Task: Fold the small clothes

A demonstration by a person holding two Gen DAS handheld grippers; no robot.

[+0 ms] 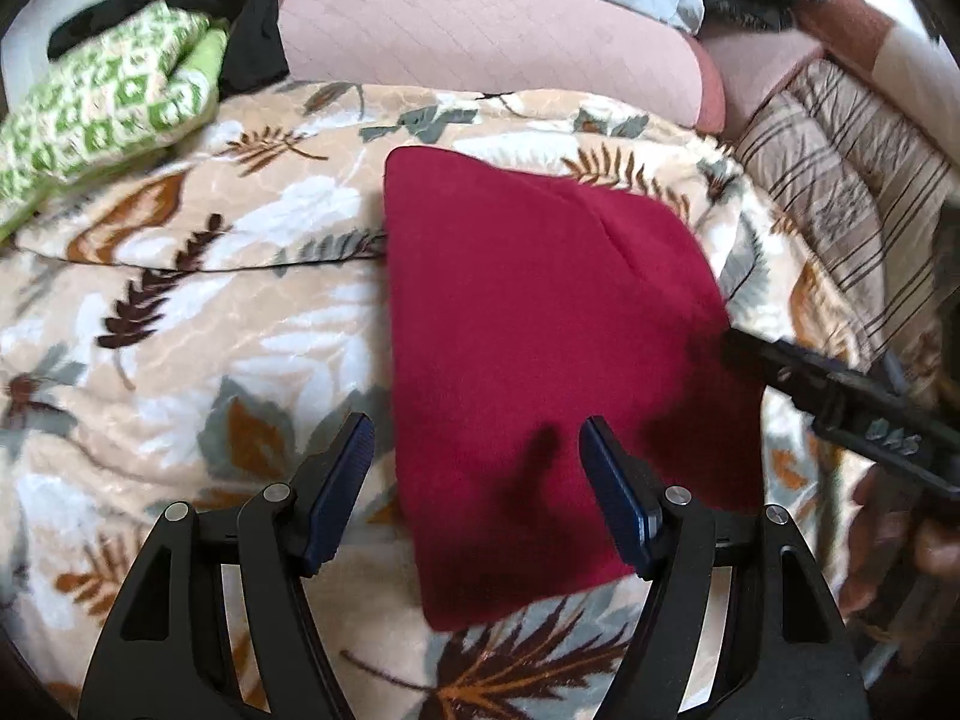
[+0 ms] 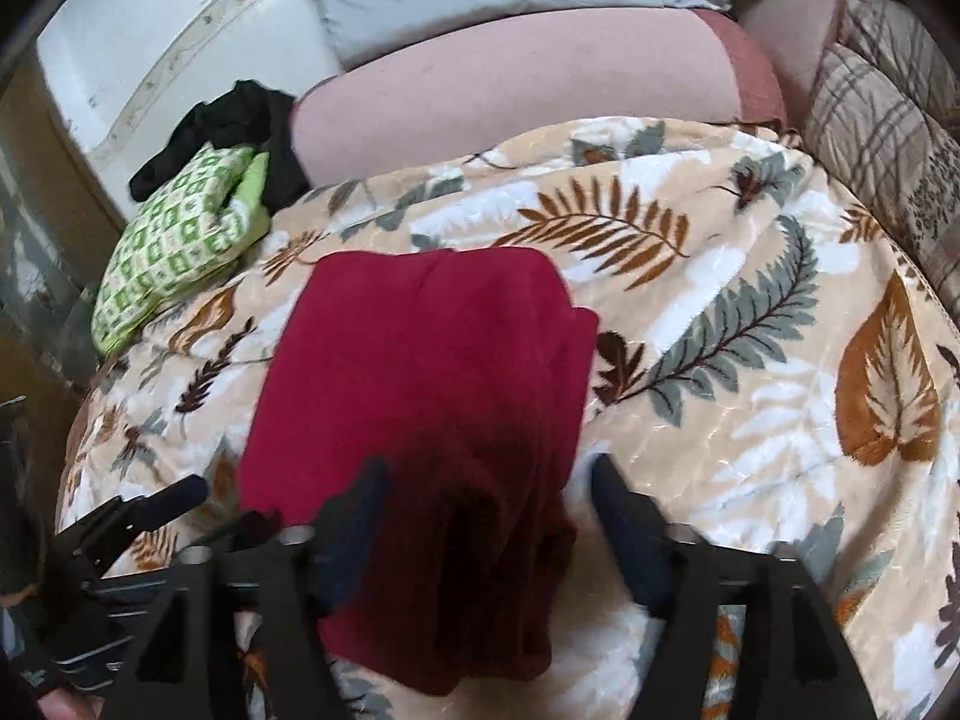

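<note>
The leaf-print blanket (image 1: 180, 312) carries the folded red garment (image 1: 540, 360) at its centre; green patterned cloth (image 1: 102, 114) lies at 10 o'clock. Left tongs (image 1: 477, 450) and right tongs (image 2: 489, 498) both hover released over the garment's near edge

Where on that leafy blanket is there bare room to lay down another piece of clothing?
Right of the red cloth the leaf blanket lies bare out to the striped cushions. Left of it, a bare stretch runs below the green patterned cloth. The far left corner is crowded, with black clothing piled there.
</note>
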